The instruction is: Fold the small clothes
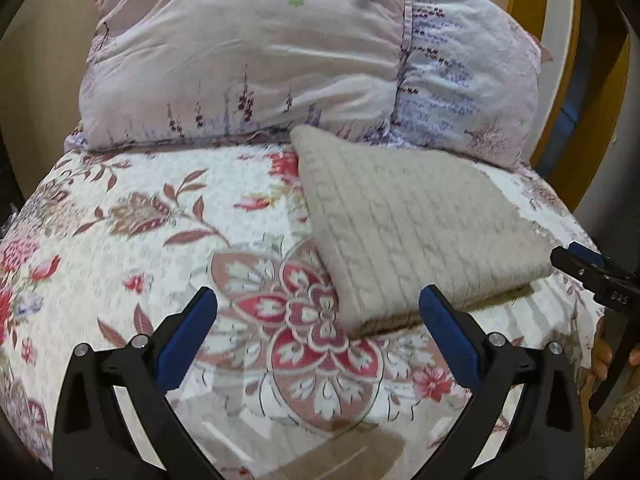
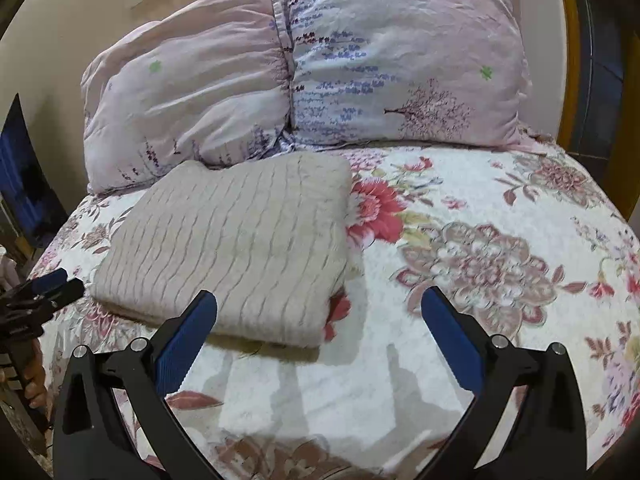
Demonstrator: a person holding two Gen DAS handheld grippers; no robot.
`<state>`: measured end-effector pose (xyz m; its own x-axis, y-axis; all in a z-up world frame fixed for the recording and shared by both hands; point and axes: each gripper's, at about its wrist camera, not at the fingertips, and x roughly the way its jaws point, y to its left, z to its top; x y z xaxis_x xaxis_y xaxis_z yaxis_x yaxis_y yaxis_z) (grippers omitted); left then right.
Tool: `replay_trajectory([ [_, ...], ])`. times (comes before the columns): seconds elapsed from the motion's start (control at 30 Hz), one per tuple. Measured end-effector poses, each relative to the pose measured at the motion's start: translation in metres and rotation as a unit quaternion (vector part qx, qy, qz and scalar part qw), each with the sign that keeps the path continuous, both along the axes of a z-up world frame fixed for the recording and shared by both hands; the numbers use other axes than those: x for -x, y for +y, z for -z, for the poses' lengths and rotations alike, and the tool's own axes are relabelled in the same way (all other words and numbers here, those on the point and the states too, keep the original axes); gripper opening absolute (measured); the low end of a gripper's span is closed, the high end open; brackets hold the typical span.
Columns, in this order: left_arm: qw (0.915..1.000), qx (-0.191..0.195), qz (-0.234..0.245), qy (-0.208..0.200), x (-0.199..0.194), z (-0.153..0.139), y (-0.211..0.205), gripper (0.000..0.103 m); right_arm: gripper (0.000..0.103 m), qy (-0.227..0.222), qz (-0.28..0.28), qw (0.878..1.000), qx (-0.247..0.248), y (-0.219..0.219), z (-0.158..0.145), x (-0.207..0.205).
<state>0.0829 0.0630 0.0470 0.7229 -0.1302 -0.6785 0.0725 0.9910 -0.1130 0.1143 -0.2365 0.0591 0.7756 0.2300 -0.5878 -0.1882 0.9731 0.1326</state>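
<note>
One folded beige knit (image 2: 236,248) flat on bedspread (image 2: 480,208), long axis toward pillows (image 2: 360,60); both hand-held grippers (image 1: 318,328) (image 2: 320,328) wide, empty.

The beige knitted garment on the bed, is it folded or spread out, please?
Folded: the beige knitted garment lies as a compact rectangle with stacked layers at its near edge.

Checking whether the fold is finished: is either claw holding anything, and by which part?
Nothing is held. The left claw and right claw stand open and empty, apart from the folded beige knit.
</note>
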Motion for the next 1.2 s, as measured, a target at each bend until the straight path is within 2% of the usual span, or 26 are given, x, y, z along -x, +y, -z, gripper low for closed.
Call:
replay_trajectory([
  [0.23,0.9993,-0.015,0.003,0.033,0.004,0.013,-0.020,0.101,0.102,0.021,0.000,1.000,-0.001,0.011,0.009,0.006],
  [0.5,0.9971,-0.041,0.006,0.063,0.000,0.025,-0.035,0.101,0.102,0.041,-0.019,0.999,0.026,0.035,0.021,0.010],
  [0.8,0.9942,-0.062,0.004,0.088,-0.005,0.034,-0.043,0.101,0.102,0.068,-0.016,0.996,0.060,0.049,0.032,0.005],
  [1.2,0.9934,-0.076,0.002,0.087,-0.009,0.037,-0.047,0.101,0.102,0.090,-0.004,0.992,0.085,0.053,0.043,0.000],
])
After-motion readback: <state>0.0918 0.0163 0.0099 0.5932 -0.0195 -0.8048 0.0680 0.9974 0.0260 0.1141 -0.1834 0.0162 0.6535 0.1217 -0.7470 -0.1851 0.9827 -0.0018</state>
